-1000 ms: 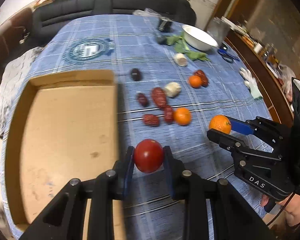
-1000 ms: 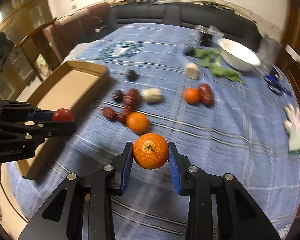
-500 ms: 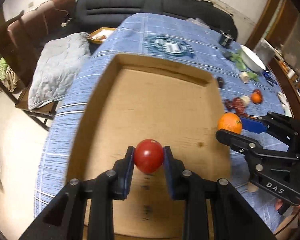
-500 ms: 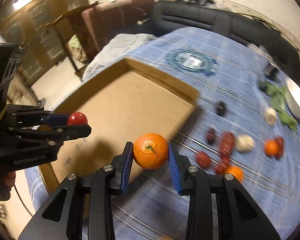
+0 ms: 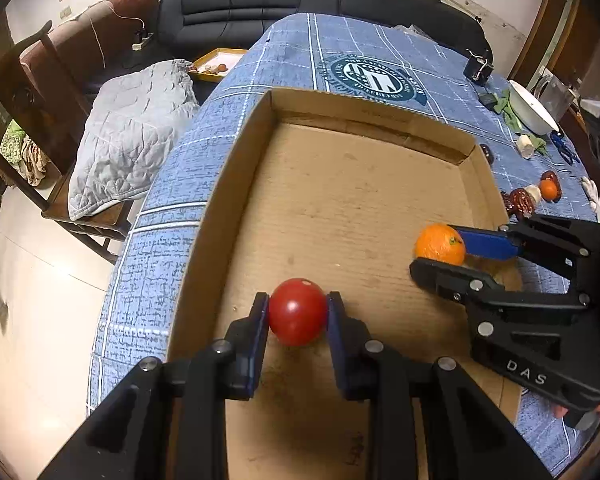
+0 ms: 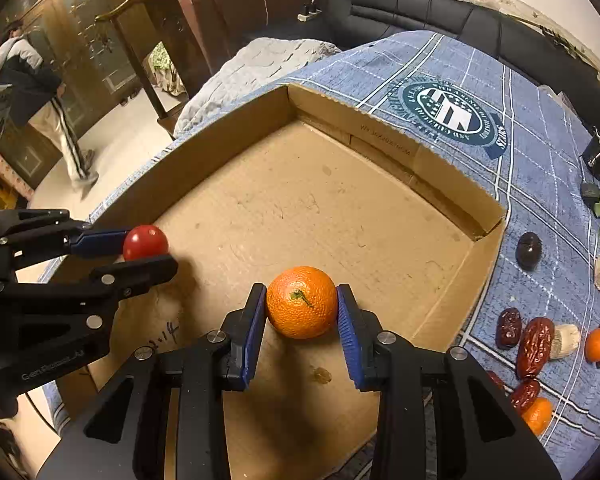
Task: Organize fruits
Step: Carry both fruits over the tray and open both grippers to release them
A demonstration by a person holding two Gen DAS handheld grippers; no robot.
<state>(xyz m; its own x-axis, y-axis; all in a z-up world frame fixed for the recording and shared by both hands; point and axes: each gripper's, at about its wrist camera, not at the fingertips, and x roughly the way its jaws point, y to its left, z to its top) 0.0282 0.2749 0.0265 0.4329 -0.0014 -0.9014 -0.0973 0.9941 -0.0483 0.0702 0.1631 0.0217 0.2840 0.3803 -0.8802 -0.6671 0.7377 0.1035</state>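
Note:
My left gripper [image 5: 298, 312] is shut on a red tomato [image 5: 297, 311] and holds it over the near part of the open cardboard box [image 5: 256, 128]. My right gripper [image 6: 302, 308] is shut on an orange [image 6: 301, 302] and holds it over the same box [image 6: 432, 160], to the right of the left gripper. The tomato also shows in the right wrist view [image 6: 145, 241], and the orange in the left wrist view [image 5: 440, 243]. The box floor is bare.
Several dates [image 6: 534, 345], small oranges [image 6: 597, 344], a dark plum [image 6: 528, 250] and pale chunks lie on the blue cloth right of the box. A white bowl [image 5: 530, 108] and greens stand far right. A chair with a grey blanket [image 5: 128, 136] stands left of the table.
Both grippers have carried their fruit leftwards from over the blue cloth to over the box, and now hang further inside it and lower than half a second ago.

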